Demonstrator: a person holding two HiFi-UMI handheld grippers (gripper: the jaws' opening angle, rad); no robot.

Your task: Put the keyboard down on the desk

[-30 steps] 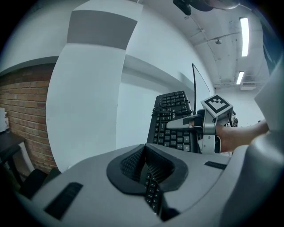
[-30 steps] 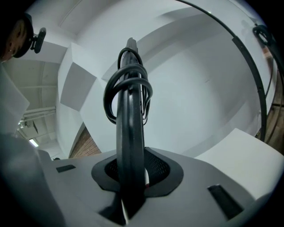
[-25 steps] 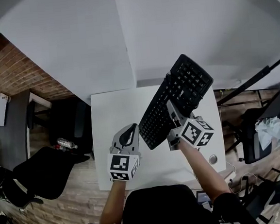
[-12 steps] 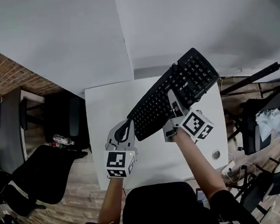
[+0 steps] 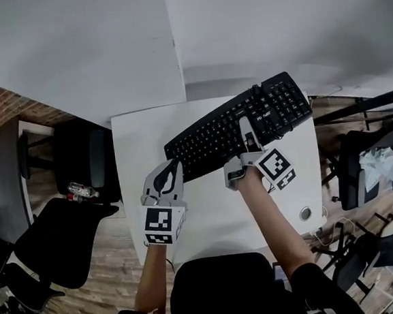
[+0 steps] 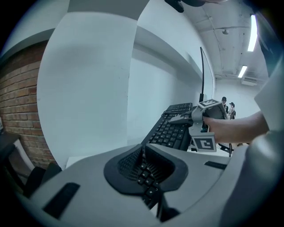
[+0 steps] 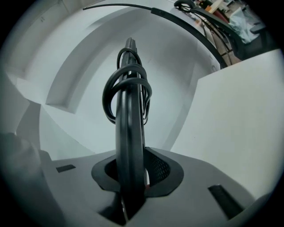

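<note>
Keyboard (image 5: 212, 140) lower and flatter, its edge in right gripper (image 5: 250, 132).

Both bare forearms reach forward from the body, the right arm (image 5: 274, 225) stretched farther than the left arm (image 5: 154, 276). The right gripper (image 5: 248, 129) points ahead, its jaws partly apart and clamped on the edge of the keyboard (image 5: 209, 141). The left gripper (image 5: 173, 167) sits nearer the body with its jaws pressed together. Its tips seem to be at the keyboard's end, though contact is unclear.
</note>
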